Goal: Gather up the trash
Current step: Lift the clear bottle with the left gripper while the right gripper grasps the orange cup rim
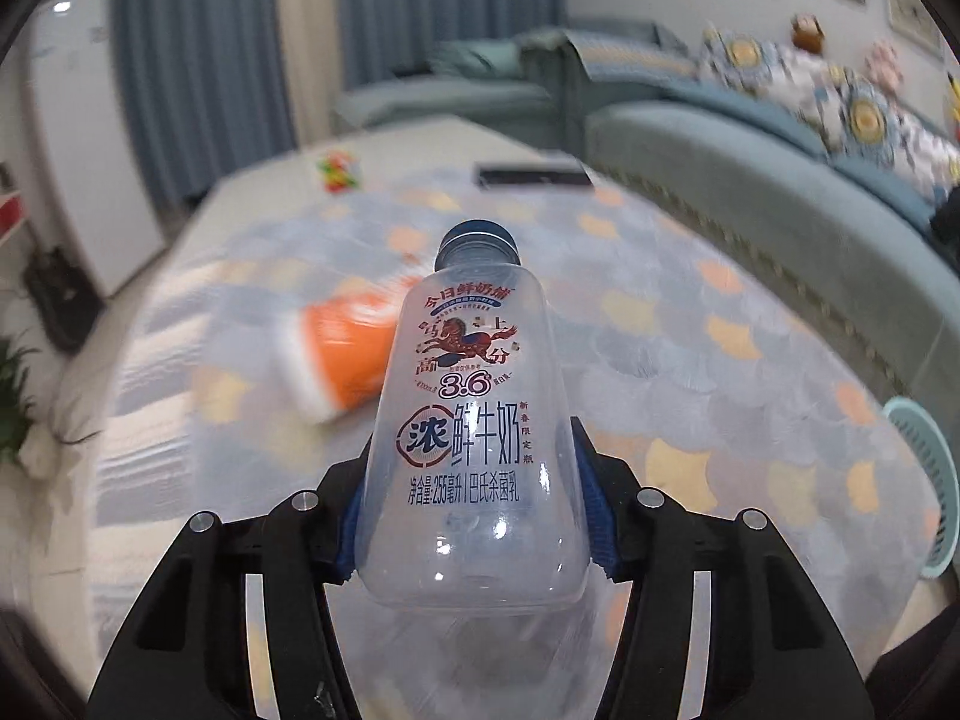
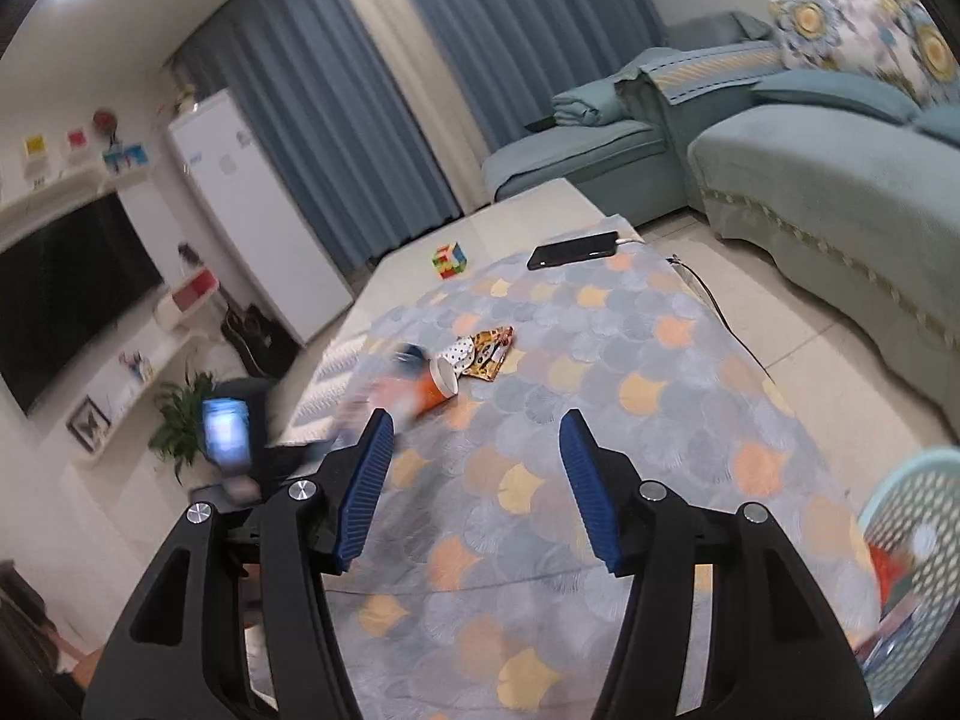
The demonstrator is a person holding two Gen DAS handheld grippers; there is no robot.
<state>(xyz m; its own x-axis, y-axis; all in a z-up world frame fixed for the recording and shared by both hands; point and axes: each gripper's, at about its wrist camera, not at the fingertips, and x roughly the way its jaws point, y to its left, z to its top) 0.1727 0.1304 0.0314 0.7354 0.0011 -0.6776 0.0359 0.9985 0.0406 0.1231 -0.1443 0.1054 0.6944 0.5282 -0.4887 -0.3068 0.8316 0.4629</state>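
Observation:
My left gripper (image 1: 471, 441) is shut on a clear, empty plastic milk bottle (image 1: 474, 396) with a dark blue cap, held by its lower body with the cap pointing away. Behind it an orange paper cup (image 1: 342, 348) lies on its side on the patterned tablecloth (image 1: 690, 360). In the right wrist view the same cup (image 2: 438, 390) lies beside a crumpled snack wrapper (image 2: 486, 351), and the held bottle (image 2: 390, 390) is a blur at the cup's left. My right gripper (image 2: 477, 420) hangs open above the cloth with nothing between its blue pads.
A teal mesh basket (image 2: 912, 516) with some items inside stands at the table's right edge, also in the left wrist view as basket (image 1: 924, 480). A black phone (image 2: 573, 249) and a puzzle cube (image 2: 450, 259) lie at the far end. A teal sofa (image 2: 840, 180) runs along the right.

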